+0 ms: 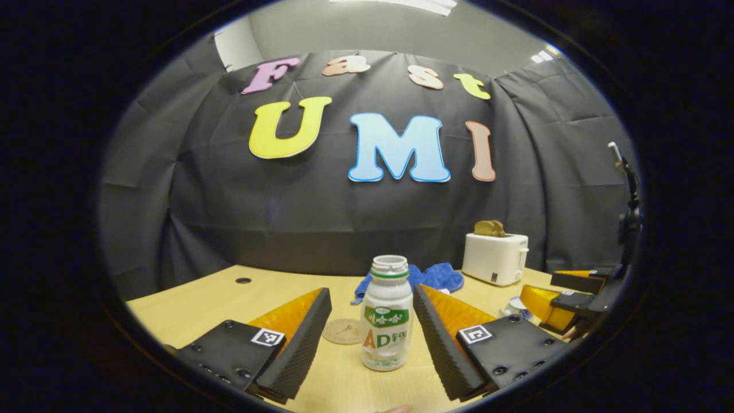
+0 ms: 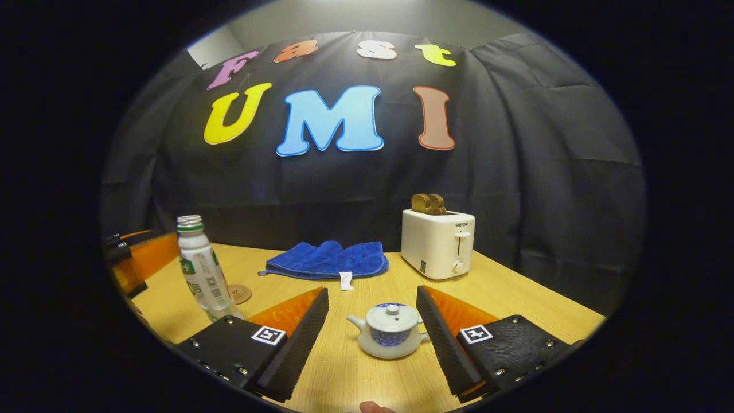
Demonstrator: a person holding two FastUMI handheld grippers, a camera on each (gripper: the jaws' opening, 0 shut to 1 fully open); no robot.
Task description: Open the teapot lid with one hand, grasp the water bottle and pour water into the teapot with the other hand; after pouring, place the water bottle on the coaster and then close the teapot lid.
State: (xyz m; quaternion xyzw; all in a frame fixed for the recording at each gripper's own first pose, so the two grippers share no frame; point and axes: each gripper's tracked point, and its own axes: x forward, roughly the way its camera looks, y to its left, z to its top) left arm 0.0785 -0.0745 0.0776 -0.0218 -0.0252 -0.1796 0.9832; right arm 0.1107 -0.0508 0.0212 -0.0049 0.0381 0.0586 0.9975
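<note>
Wooden table (image 2: 516, 298) is carrying everything, toaster (image 2: 437, 243) and blue cloth (image 2: 327, 259) sitting at the back. Left gripper (image 1: 371, 330) is hanging spread around the uncapped water bottle (image 1: 387, 315), untouching; light, slick plastic, best gripped mid-body. Right gripper (image 2: 373, 332) is flanking the lidded teapot (image 2: 390, 338), spread; ceramic looks fragile, lid knob (image 2: 392, 310) small. Coaster (image 1: 342, 331) is lying just beside the bottle.

A white toaster (image 2: 438, 243) holding toast (image 2: 429, 203) is set near the table's (image 2: 516, 304) far edge, a folded blue cloth (image 2: 327, 259) beside it.
</note>
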